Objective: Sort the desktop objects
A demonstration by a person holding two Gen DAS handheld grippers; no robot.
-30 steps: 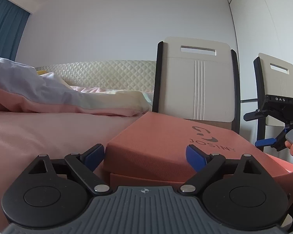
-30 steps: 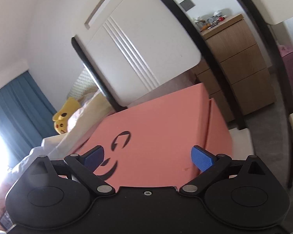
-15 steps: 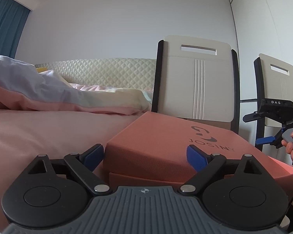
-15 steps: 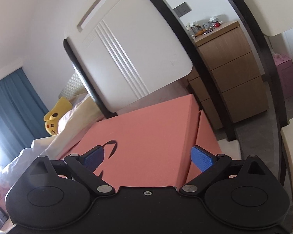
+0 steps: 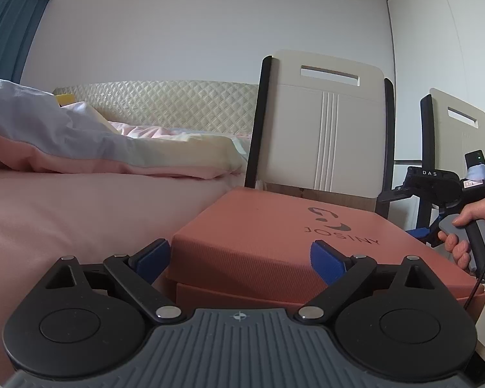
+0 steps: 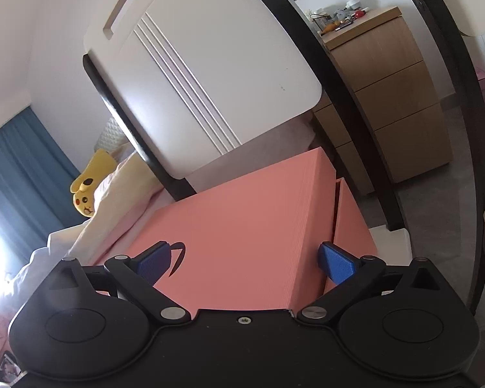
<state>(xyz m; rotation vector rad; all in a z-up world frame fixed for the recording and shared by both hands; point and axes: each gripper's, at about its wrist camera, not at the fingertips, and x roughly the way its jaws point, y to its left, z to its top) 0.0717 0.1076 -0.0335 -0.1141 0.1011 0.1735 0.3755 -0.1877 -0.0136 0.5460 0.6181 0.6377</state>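
A salmon-pink box (image 5: 274,242) with a dark JOSINY logo on its lid sits on a chair seat beside the bed; its lid rests slightly askew over the base. My left gripper (image 5: 241,262) is open, its blue pads level with the near corner of the lid. My right gripper (image 6: 245,263) is open too and hovers over the far side of the same pink box (image 6: 242,226). In the left wrist view that right gripper (image 5: 428,236) shows at the right edge, held by a hand (image 5: 462,236).
A cream chair back (image 5: 320,129) with black frame stands right behind the box, and a second chair (image 5: 459,129) to its right. The pink bed (image 5: 64,210) with rumpled duvet lies left. A wooden drawer unit (image 6: 388,90) and a yellow plush toy (image 6: 87,190) stand beyond.
Both grippers have drifted slightly relative to the box; the right one has swung so the chair back and drawers sit more central. Both stay open.
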